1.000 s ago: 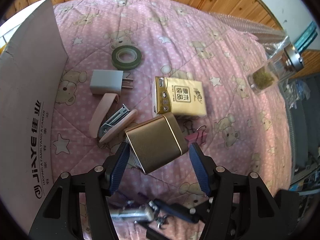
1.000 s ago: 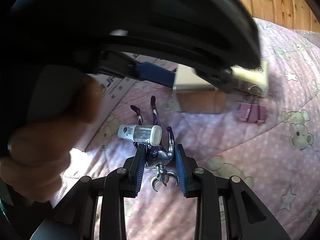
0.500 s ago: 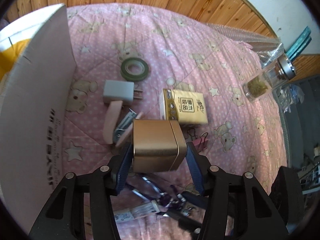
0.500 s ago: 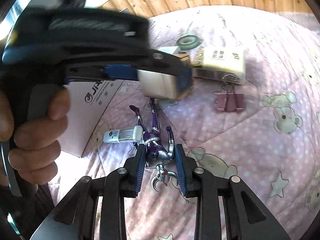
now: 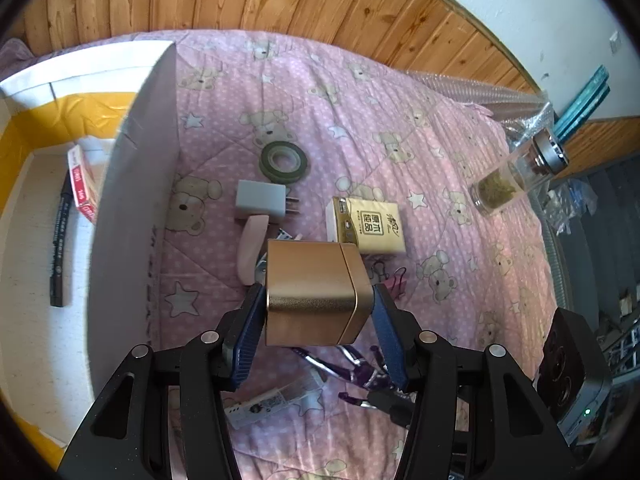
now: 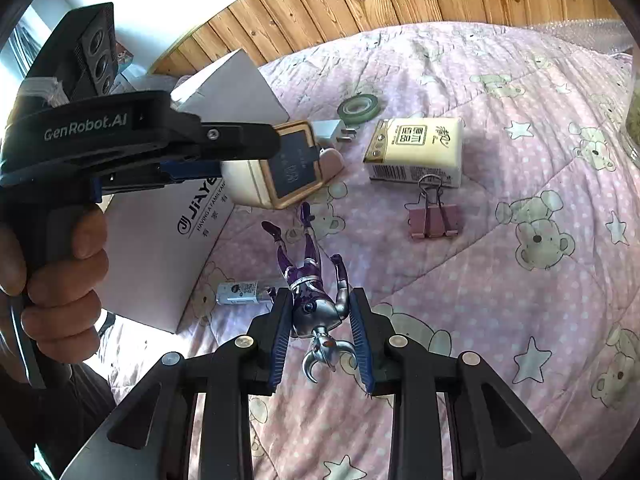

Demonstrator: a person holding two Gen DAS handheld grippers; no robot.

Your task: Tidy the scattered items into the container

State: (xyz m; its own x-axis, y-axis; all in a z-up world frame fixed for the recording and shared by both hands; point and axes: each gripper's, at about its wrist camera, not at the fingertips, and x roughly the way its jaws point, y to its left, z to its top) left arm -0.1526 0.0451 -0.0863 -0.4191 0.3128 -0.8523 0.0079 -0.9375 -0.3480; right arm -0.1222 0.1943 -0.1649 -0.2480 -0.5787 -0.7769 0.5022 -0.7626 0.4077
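the white cardboard box (image 6: 160,236) printed "jiaye" stands open on the pink bear quilt (image 5: 440,184). the left gripper (image 5: 316,320), marked "genrobot.ai", is clamped on a gold tin (image 5: 312,292) held above the quilt beside the box wall. the right gripper (image 6: 320,336) has its fingers set around a purple figure (image 6: 310,284) lying on the quilt; contact unclear. a tissue pack (image 6: 416,152) carries chinese print.

Gold tin (image 5: 312,292); pink quilt (image 5: 460,240), bear-and-star print; purple-silver figure (image 6: 312,280); green tape (image 5: 285,161); blue fingers (image 5: 386,336).
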